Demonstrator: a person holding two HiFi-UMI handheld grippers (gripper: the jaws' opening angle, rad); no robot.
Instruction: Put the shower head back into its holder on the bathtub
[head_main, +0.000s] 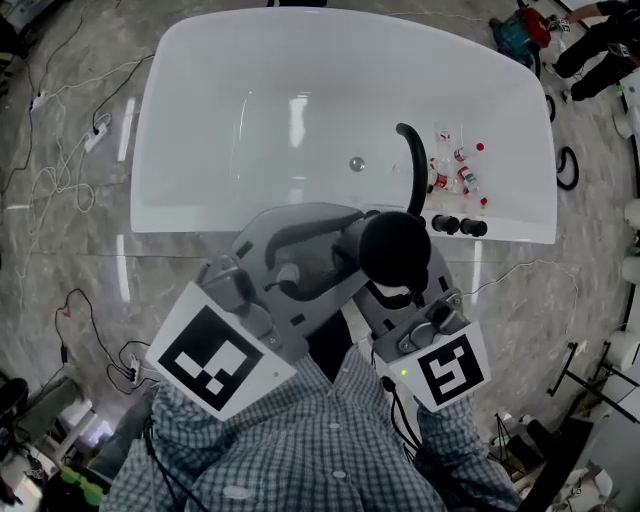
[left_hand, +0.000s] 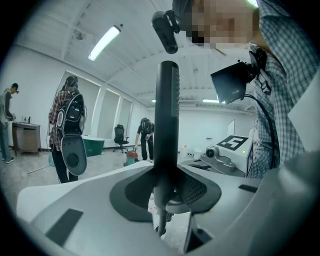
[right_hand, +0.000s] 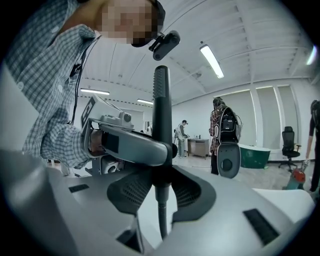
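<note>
Near bathtub (head_main: 200, 215), shower head (head_main: 395, 250) tight in left hand-held gripper (left_hand: 167, 192) and right hand-held gripper (right_hand: 160, 182)

I see the shower head (head_main: 395, 250) hiding bathtub (head_main: 180, 215) rim at three o'clock; red-capped things (head_main: 462, 178) at two o'clock are too small to name.

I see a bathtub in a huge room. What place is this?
Likely a test hall, not a home bathroom: the bathtub stands on open floor with loose cables and an office chair.

shower head (head_main: 395, 250) before bathtub (head_main: 200, 120) | bottles (head_main: 456, 166) right of faucet (head_main: 413, 160)
</note>
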